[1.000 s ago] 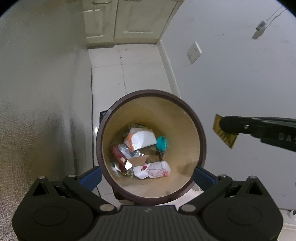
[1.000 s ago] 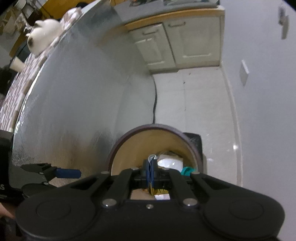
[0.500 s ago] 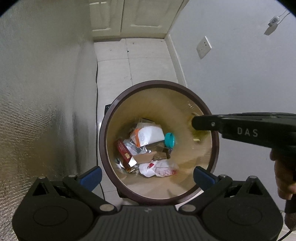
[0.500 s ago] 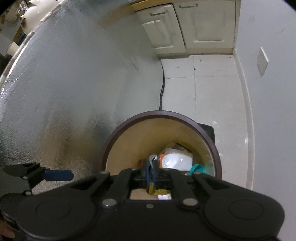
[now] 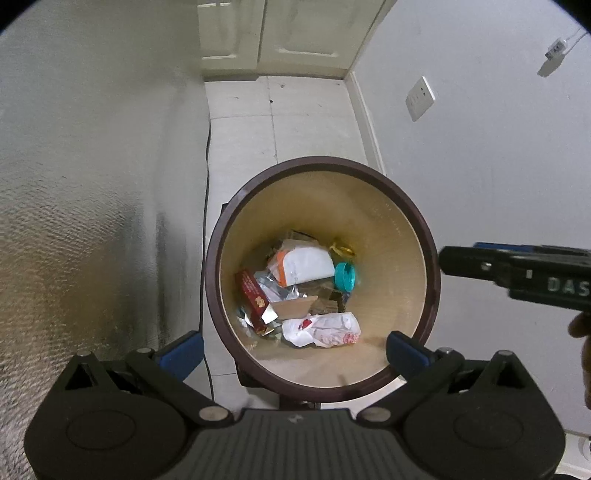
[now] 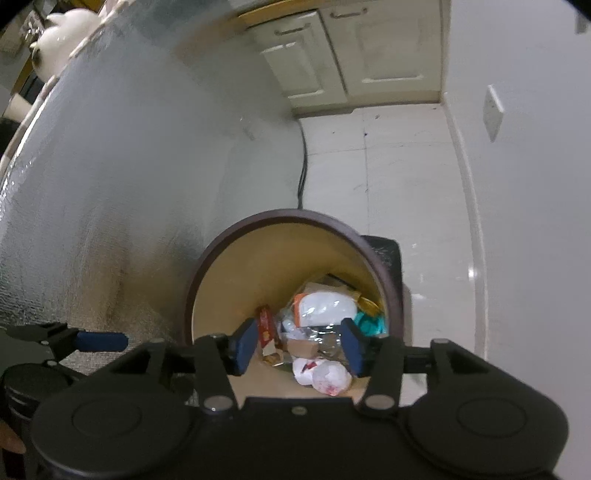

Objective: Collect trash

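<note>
A round bin with a brown rim (image 5: 221, 236) (image 6: 280, 216) stands on the floor below both grippers. Inside lie a white-and-orange packet (image 5: 306, 266), a teal cap (image 5: 345, 277), a red box (image 5: 253, 299), a crumpled white bag (image 5: 325, 328) and a small yellow wrapper (image 5: 341, 249) (image 6: 369, 304). My right gripper (image 6: 299, 345) hangs over the bin's mouth, its jaws opening with nothing between the blue pads (image 6: 245, 343). One of its black fingers (image 5: 465, 264) reaches in from the right. My left gripper (image 5: 293, 354) stands wide open above the bin's near rim, holding nothing.
A foil-covered panel (image 5: 74, 221) rises close on the left, with a black cable (image 5: 207, 166) along its foot. A white wall with a socket (image 5: 419, 98) is on the right, and cream cabinets (image 5: 269, 33) are at the far end. A hand (image 5: 580, 328) shows at the right edge.
The right gripper, shut on the yellow wrapper, came over the bin, sank and opened. The wrapper now lies inside the bin. The left gripper stayed put.
</note>
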Action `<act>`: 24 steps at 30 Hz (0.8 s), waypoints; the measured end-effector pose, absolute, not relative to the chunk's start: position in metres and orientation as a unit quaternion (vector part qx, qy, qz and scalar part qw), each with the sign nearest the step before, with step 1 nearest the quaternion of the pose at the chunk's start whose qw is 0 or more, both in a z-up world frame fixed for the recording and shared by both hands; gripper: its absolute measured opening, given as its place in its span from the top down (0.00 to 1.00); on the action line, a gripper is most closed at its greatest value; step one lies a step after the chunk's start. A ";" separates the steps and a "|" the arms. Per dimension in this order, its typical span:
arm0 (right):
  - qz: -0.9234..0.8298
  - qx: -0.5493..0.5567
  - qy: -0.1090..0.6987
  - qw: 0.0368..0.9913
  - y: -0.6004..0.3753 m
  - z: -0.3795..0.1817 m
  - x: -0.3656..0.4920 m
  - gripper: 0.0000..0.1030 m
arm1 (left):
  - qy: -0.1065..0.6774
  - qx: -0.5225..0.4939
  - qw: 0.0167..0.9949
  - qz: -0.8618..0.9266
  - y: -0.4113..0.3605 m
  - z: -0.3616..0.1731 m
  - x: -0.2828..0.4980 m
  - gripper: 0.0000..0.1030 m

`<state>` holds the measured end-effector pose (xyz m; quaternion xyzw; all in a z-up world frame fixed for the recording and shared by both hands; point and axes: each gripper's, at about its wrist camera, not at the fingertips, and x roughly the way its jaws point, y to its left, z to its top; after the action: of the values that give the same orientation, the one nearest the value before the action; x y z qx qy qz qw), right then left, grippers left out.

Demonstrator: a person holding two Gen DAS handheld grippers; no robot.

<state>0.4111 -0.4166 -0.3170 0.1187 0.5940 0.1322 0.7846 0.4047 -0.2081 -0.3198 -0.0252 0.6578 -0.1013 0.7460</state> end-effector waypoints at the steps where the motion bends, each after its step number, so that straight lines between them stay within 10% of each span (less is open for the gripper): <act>1: 0.130 0.119 0.592 0.786 -0.420 -0.313 0.410 0.46 | 0.656 -0.025 0.748 -0.101 -0.208 -0.317 0.404 0.00; 24: 0.090 0.090 0.524 0.842 -0.428 -0.183 0.339 0.19 | 0.548 -0.013 0.833 -0.081 -0.191 -0.170 0.335 0.00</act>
<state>0.3385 -0.4281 -0.1828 0.0896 0.5238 0.0900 0.8423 0.3349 -0.1908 -0.1698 -0.0129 0.5475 -0.0809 0.8328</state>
